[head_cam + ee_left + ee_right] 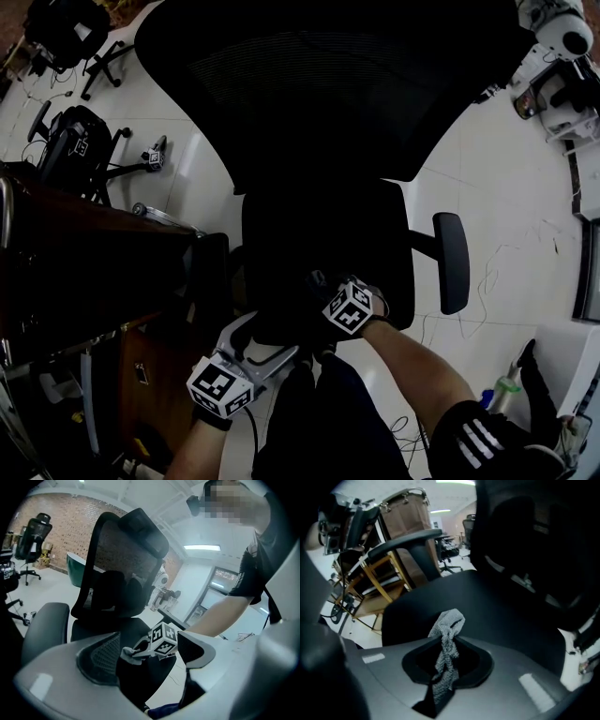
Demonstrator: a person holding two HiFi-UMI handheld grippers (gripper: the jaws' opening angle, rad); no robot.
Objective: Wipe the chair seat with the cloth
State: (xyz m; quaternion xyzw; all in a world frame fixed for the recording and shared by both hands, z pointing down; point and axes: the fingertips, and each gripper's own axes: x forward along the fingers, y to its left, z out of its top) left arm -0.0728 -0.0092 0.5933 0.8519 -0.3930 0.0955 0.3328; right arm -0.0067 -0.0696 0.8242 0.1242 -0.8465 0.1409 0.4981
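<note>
A black office chair fills the head view, its seat [323, 239] dark below the mesh backrest [328, 84]. My right gripper [317, 292] hovers over the seat's front edge, shut on a grey cloth [448, 637]. The cloth is pinched between the jaws, and its bunched end sticks up in front of the seat [497, 611]. My left gripper [298, 354] is lower left of the right one, just off the seat's front, open with nothing between its jaws. In the left gripper view the right gripper's marker cube [162, 639] and a bit of cloth [127, 654] show over the seat [101, 630].
A black armrest [452, 262] juts out on the seat's right. A dark wooden desk [84, 244] stands close on the left. Another black chair [80, 141] and white equipment [562, 56] sit on the white floor farther off.
</note>
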